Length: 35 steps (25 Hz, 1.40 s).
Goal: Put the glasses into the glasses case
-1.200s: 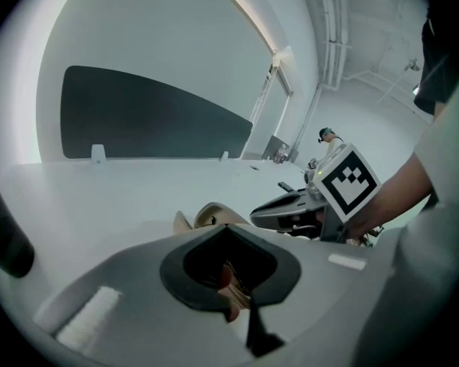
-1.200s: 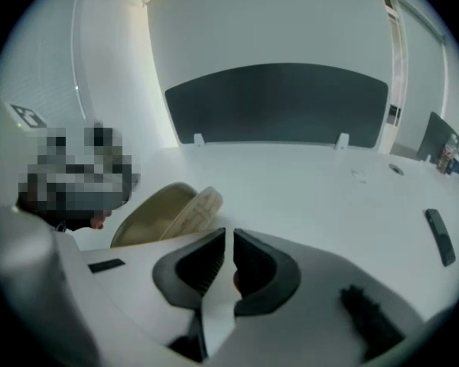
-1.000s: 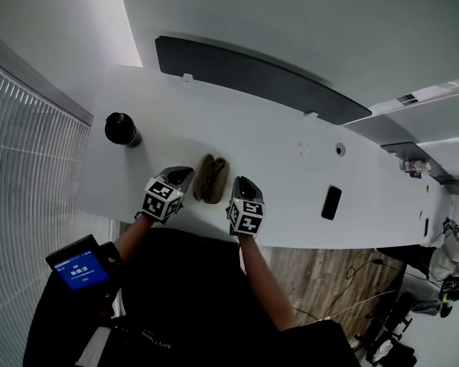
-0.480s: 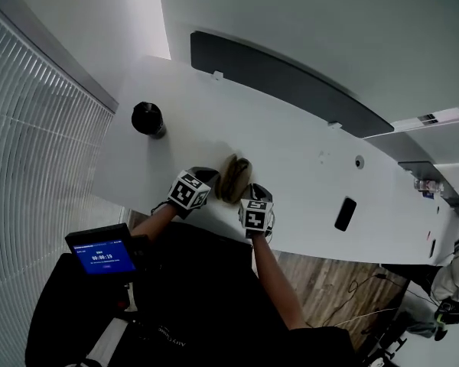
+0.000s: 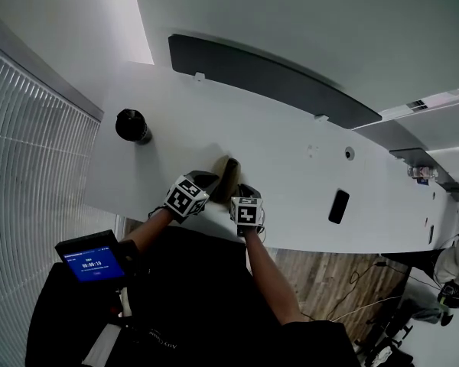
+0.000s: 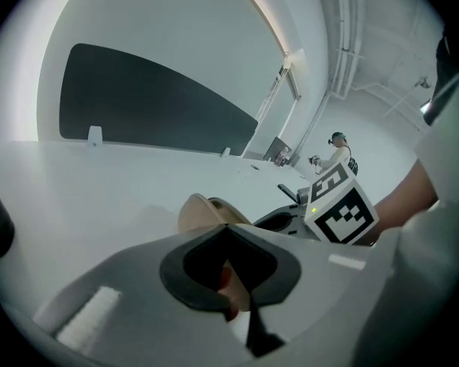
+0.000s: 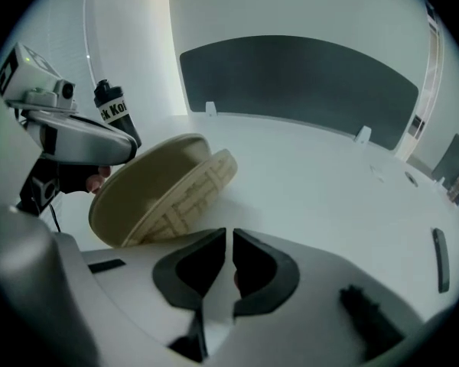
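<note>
Office-like room: long white desk [image 5: 291, 167], dark divider panel [image 5: 268, 79] along far edge, slatted window blinds [image 5: 30, 151] at left, wood floor [image 5: 321, 274] near right.

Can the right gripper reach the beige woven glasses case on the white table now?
Probably yes. The beige woven glasses case lies just ahead-left of the right gripper, with only bare white table between; the jaws, nearly together, would need to open wider.

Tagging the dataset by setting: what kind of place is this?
Probably an office or lab: long white desk with a dark divider panel along its far edge, slatted window blinds beside it.
</note>
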{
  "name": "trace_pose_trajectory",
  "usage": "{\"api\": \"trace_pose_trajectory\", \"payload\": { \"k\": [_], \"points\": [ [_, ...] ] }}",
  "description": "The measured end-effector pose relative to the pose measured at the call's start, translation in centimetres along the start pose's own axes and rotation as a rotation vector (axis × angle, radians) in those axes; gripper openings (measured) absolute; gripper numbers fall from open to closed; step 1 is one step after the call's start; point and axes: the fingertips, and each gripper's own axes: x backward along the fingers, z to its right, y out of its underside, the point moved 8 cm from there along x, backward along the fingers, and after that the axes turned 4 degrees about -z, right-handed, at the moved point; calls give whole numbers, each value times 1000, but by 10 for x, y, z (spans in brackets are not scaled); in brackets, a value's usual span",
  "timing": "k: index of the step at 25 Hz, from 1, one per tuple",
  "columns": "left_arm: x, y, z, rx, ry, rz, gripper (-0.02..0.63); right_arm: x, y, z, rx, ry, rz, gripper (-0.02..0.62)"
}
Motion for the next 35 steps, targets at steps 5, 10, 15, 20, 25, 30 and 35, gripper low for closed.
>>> {"api": "trace_pose_trajectory", "payload": {
  "k": [5,10,15,20,25,30,35],
  "points": [
    [-10,-7,14,-54,36,-42,6,1,8,0,-13,10,-16,35],
    [-25,-20,41,-163,92,-125,6,16,26,18,-163,46,6,35],
    [-46,-17,45,-187,114,-168,6,31,50,46,-340,69,116,35],
    [-57,-18,51,-179,112,-206,6,48,59,52,-373,65,168,37],
    [-75,-17,51,-163,115,-275,6,53,55,50,-345,51,191,35],
    [-64,-20,55,-180,130,-234,6,67,41,41,-324,-29,275,37],
    [-21,-21,42,-141,144,-59,6,86,18,19,-238,-161,388,9]
  ]
}}
